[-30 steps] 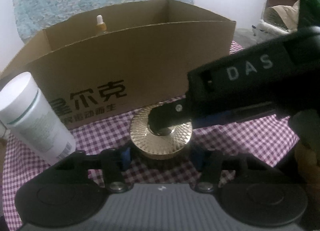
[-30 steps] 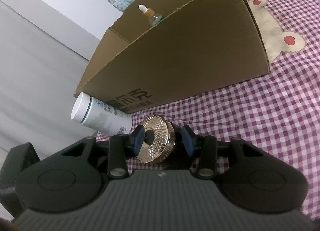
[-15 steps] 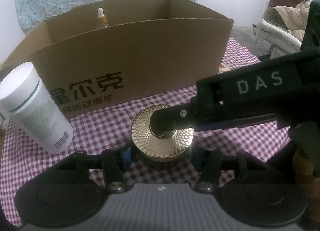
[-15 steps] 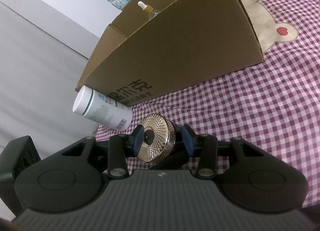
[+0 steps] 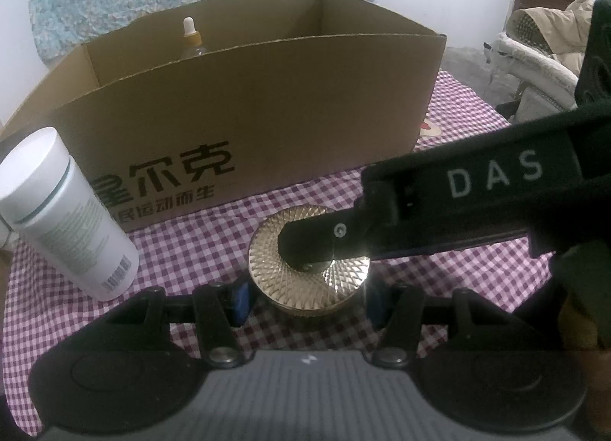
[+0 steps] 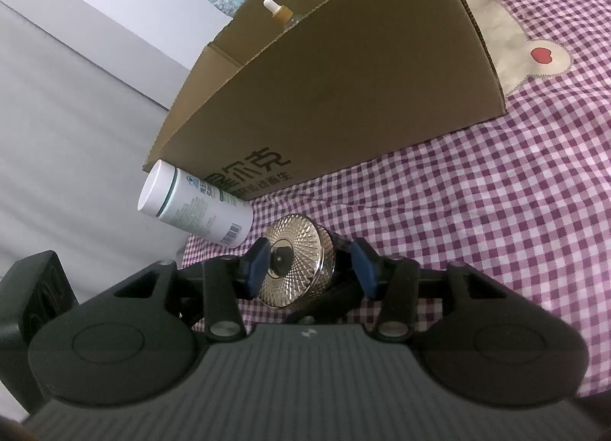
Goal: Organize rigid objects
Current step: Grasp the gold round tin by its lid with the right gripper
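A round jar with a gold faceted lid [image 5: 343,276] sits between the blue pads of my left gripper [image 5: 308,303], which is shut on its sides just above the checked cloth [image 5: 183,250]. From the right, one finger [image 5: 317,242] of my right gripper lies across the lid's centre. In the right wrist view the same jar [image 6: 305,250] shows sideways between the pads of my right gripper [image 6: 311,269]. Its jaws are opening: the left pad is at the lid, and the right pad stands clear of the jar's base.
An open cardboard box [image 5: 267,104] stands close behind the jar, with a dropper bottle [image 5: 189,36] inside at the back left. A white bottle [image 5: 68,219] stands on the cloth at the left, near the table's edge. A chair with clothes [image 5: 546,43] is beyond on the right.
The right gripper's jaws have widened a little and its right pad has come off the jar. The jar stays between the left gripper's pads.
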